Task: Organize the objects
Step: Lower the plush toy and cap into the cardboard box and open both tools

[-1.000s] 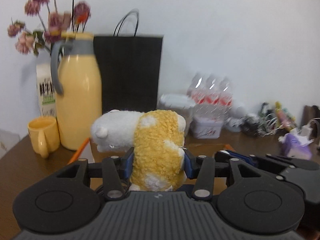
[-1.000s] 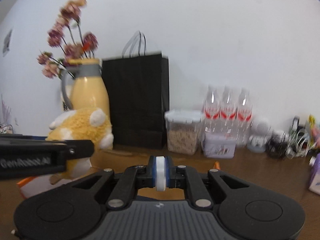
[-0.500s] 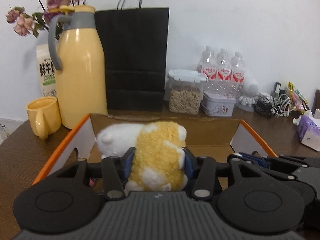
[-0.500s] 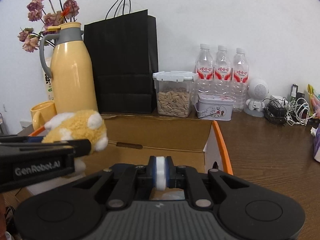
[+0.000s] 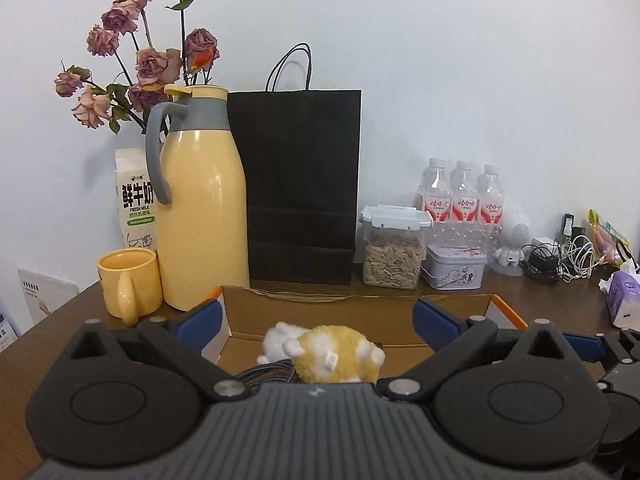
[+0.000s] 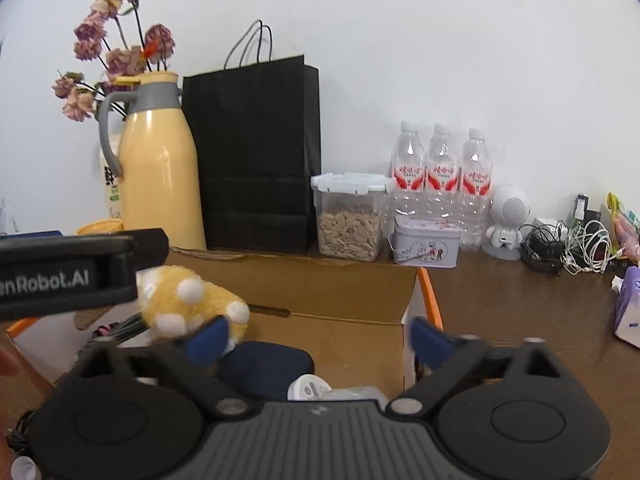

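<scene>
Both grippers opening over the cardboard box; plush toy lies inside it.

The left gripper (image 5: 316, 318) has its jaws spreading wide, blue pads clear of the plush toy (image 5: 326, 354), which lies low at centre frame in the cardboard box (image 5: 360, 314), beside a dark braided cord (image 5: 266, 374). The right gripper (image 6: 316, 338) is likewise opening, nothing between its pads; below it in the box lie a dark blue pouch (image 6: 268, 368) and a white-capped bottle (image 6: 316, 390). Beyond the box, on the brown table (image 6: 520, 312): a yellow jug (image 5: 200, 200) at left, a black paper bag (image 5: 300, 184) at centre, and water bottles (image 5: 462, 200) at right.
</scene>
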